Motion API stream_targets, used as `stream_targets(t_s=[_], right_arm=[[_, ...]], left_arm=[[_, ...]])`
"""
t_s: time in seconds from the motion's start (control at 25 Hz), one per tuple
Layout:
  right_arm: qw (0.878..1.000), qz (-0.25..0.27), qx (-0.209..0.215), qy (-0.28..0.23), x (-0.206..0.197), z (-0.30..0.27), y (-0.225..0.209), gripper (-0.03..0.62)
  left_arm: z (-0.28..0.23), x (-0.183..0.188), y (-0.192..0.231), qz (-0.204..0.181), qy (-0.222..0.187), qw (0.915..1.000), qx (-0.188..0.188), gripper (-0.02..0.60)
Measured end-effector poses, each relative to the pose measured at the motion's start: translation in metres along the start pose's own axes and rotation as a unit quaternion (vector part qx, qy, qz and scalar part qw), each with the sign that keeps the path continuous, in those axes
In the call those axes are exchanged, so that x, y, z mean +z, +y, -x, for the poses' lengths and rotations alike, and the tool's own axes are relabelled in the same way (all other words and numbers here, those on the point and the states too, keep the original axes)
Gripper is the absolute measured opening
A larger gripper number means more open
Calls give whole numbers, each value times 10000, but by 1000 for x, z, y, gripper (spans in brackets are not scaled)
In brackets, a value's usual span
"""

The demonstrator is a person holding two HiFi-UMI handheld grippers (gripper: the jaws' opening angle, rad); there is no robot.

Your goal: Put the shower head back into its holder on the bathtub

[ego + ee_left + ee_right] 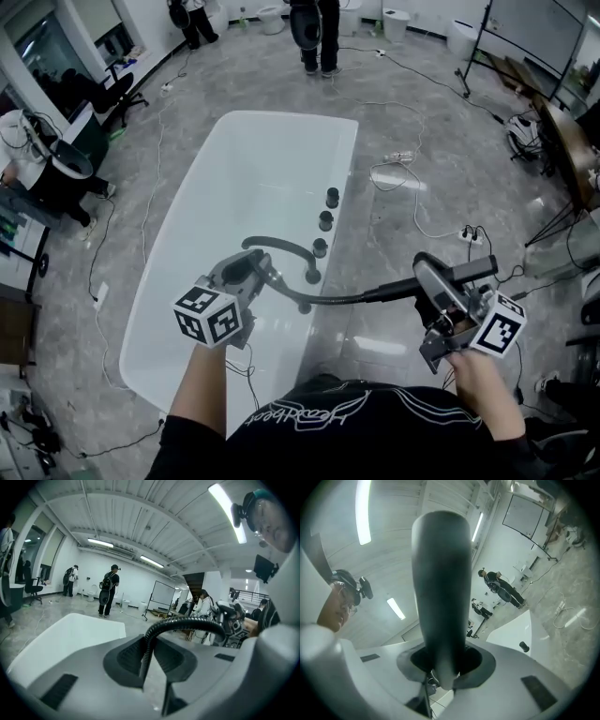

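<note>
- The right claw [440, 667] is clamped round the smooth handle of the black shower head [440, 588], which it holds in the air off the right side of the white oval bathtub [234, 187], well apart from the row of black round fittings [325, 220] on the tub's right rim. I can't tell which fitting is the holder, so the head could be aimed at the wrong one.
- The handle looks slick. I think it could twist or slide in that claw and knock the rim.
- The left claw [150, 656] is closed on the black ribbed hose [187, 624], over the near part of the tub. If it pulls the hose tight, the head may get dragged off line. If the hose slips, the slack could flop into the tub.
- The hose arcs close to the black curved spout [277, 246], and to me a snag there looks likely.
- Loose cables [403, 173] lie on the grey floor to the right, so a sideways step could trip the person.
</note>
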State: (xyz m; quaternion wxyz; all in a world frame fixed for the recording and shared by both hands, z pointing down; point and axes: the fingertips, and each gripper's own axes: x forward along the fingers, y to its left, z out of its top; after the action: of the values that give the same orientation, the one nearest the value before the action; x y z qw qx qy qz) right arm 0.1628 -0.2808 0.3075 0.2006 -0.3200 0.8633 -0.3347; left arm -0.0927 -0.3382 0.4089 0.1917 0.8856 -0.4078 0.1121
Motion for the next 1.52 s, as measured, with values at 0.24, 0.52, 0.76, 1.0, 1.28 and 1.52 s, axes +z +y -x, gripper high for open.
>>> stream_targets(t_s=[0.24,0.52,0.76,1.0,1.28,1.52], right_arm=[[9997,-56,-172,176,-20,-3,-4,100],[9986,-16,-323,424,-31,-3,-12,100],[9967,37,-315,750,-51,-16,-11,100],[9929,269,-190,1146,-70,-34,-5,100],[9900,332,-85,1368,-82,-51,-4,100],[9859,521,-185,1581,-94,-65,-16,100]], left_arm=[[-16,-78,17,472,492,9976,90,63],[-40,-155,14,753,949,9926,102,64],[-57,-209,12,651,1468,9870,72,64],[-65,-248,6,704,1837,9804,-89,64],[-72,-274,-9,616,2106,9747,-413,135],[-65,-288,-17,567,2338,9686,-621,172]])
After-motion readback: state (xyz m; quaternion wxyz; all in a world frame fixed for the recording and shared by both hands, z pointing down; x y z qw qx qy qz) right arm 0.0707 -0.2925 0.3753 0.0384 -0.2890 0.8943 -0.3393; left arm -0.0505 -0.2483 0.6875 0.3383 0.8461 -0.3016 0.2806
